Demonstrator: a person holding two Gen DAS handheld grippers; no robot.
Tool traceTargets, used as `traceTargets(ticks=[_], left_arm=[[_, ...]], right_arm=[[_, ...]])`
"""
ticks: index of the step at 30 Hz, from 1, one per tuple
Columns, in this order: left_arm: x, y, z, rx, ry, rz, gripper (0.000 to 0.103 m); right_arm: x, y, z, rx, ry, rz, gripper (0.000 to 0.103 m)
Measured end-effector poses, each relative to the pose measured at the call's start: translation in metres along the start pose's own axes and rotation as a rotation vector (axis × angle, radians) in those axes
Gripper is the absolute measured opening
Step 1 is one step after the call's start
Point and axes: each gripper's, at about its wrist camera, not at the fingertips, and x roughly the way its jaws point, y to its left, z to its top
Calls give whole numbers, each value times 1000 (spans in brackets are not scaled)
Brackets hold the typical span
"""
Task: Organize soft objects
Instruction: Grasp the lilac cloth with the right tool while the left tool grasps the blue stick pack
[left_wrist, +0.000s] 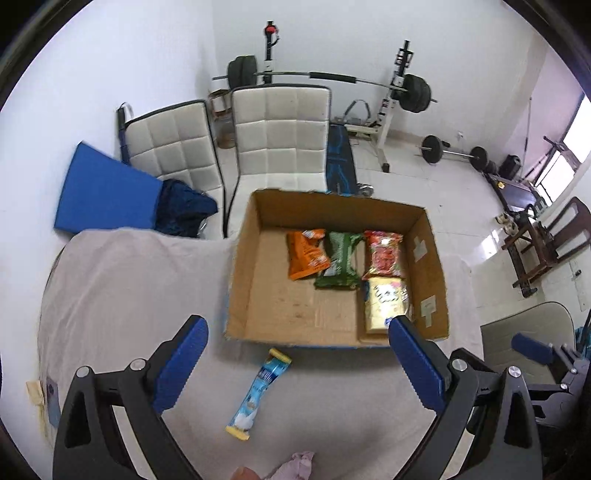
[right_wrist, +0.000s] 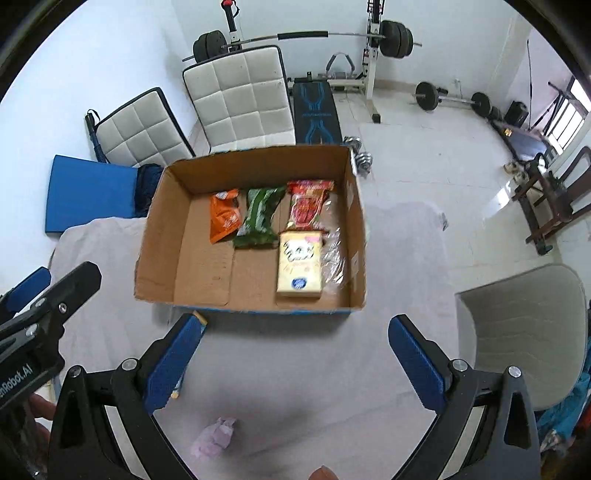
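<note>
An open cardboard box (left_wrist: 243, 258) (right_wrist: 162, 229) sits on a table covered with a pale cloth. Inside lie an orange packet (left_wrist: 306, 254) (right_wrist: 223, 219), a green packet (left_wrist: 340, 260) (right_wrist: 258, 218), a red packet (left_wrist: 384, 254) (right_wrist: 308, 203) and a yellow packet (left_wrist: 386, 304) (right_wrist: 299, 264). A light-blue snack bar (left_wrist: 258, 395) lies on the cloth in front of the box, between my left gripper's (left_wrist: 297, 354) open fingers. In the right wrist view it is mostly hidden behind the left finger. My right gripper (right_wrist: 295, 354) is open and empty in front of the box.
A small pink crumpled thing (left_wrist: 299, 463) (right_wrist: 214, 437) lies on the cloth near me. Two white padded chairs (left_wrist: 280, 136) and a blue mat (left_wrist: 103, 192) stand behind the table. A grey chair (right_wrist: 524, 325) stands at the right. Weight equipment stands on the floor beyond.
</note>
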Motion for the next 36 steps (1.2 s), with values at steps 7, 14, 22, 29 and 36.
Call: traceTargets(ticks=[7, 14, 22, 29, 36], left_arm=[[19, 55, -83, -77, 130, 149, 100], [65, 115, -178, -179, 362, 257, 100], [84, 136, -192, -200, 408, 274, 100], [123, 108, -155, -101, 411, 137, 100], [201, 70, -124, -27, 499, 28, 100]], right_arm=[[75, 29, -88, 68, 315, 168, 103], [183, 85, -203, 104, 704, 246, 103], [234, 117, -240, 119, 780, 180, 53], [212, 96, -209, 18, 685, 131, 41], [197, 31, -166, -21, 582, 0, 41]])
